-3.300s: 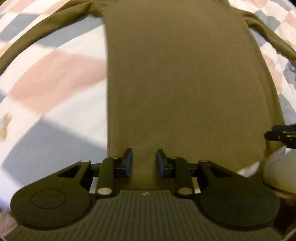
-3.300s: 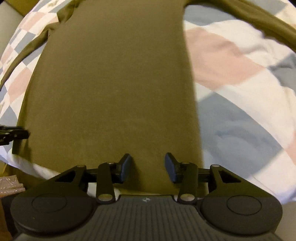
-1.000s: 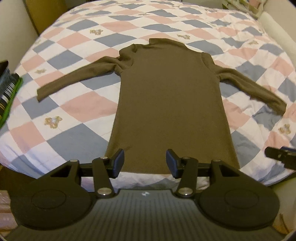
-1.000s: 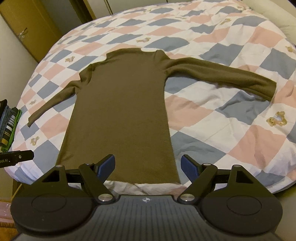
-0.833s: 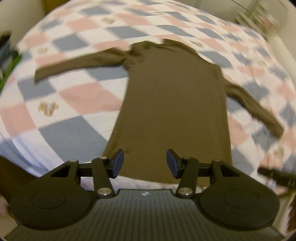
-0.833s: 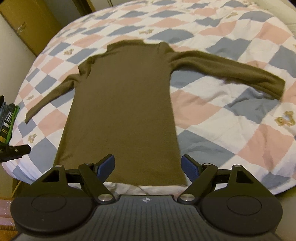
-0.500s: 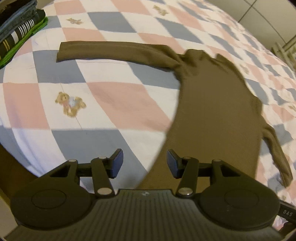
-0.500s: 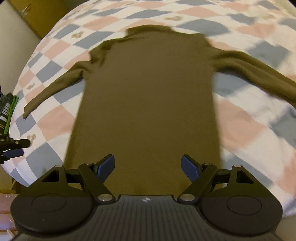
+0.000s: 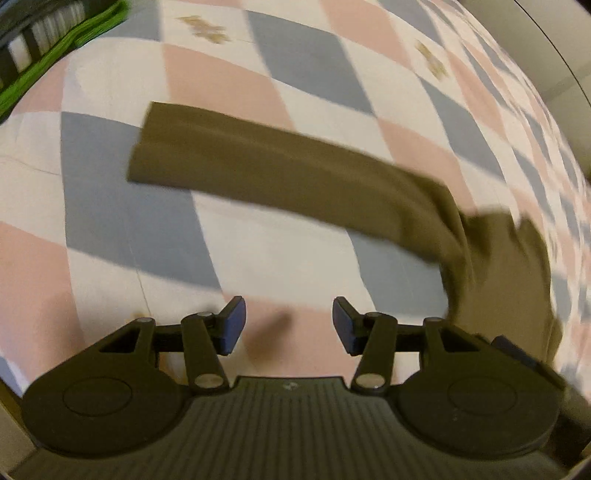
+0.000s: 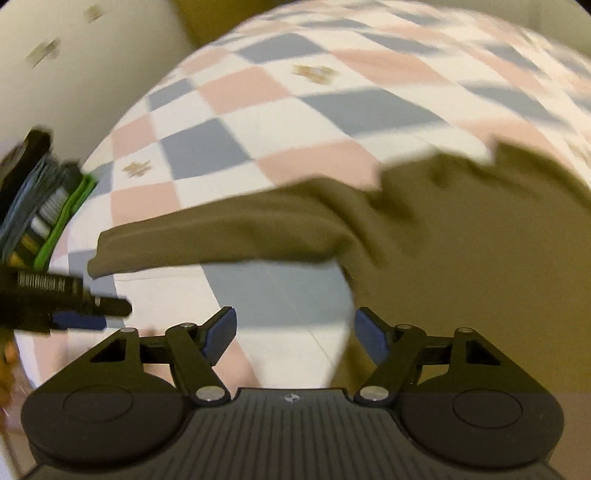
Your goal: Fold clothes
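Olive-brown long-sleeved knit top [image 9: 509, 280] spread flat on a quilted bedspread of pink, grey-blue and white checks [image 9: 236, 240]. One long sleeve [image 9: 266, 166] stretched out straight from the shoulder across the checks, cuff end square and flat; in the right wrist view the same sleeve [image 10: 221, 236] reaching leftward toward the bed's edge, body of the top filling the right side of that frame. Small tan bear motifs [image 9: 201, 26] scattered on some white squares, blurred.

Left gripper [image 9: 289, 325] held above the bedspread, blue-padded fingers [image 9: 232, 325] spread wide with nothing between them, a pink check showing in the gap; sleeve lying well ahead, untouched. Right gripper [image 10: 294, 334] likewise parted and empty, poised over white and grey-blue checks just beside the top's side edge, its right finger in front of the olive fabric; contact there impossible to judge.

Stack of folded striped clothes with a bright green layer [image 10: 48, 218] resting at the far left edge of the bed, near the sleeve's cuff. Both views smeared by motion blur.
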A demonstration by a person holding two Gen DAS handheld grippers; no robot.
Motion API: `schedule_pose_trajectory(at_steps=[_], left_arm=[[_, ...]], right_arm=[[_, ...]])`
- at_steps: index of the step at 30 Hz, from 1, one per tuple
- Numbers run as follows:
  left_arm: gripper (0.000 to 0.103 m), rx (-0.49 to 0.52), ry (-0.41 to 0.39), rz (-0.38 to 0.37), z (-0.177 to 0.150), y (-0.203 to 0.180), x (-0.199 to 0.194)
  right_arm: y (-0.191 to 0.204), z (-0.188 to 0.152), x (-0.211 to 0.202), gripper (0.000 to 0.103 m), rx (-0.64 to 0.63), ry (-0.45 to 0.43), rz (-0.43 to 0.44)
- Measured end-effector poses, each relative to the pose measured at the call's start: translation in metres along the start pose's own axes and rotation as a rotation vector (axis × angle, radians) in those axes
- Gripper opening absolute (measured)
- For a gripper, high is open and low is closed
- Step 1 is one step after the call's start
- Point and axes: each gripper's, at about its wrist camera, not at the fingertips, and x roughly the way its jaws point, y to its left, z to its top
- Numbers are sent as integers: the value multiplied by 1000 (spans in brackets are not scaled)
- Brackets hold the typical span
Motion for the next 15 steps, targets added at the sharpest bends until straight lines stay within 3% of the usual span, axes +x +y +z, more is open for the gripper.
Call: schedule_pose_trajectory(at_steps=[5, 10, 11, 15], left_arm=[[49, -163, -25, -10, 31, 35, 15], [49, -366, -36, -72, 50, 70, 32], [49, -386, -43, -80, 52, 73, 34], [50, -408, -73, -96, 57, 77, 40]], right_arm=[[37, 10, 33, 62, -285, -20, -32], [64, 3, 60, 60, -590, -84, -97], [69, 1, 67, 54, -650, -91, -103], [84, -12, 92, 52, -863, -109, -137]])
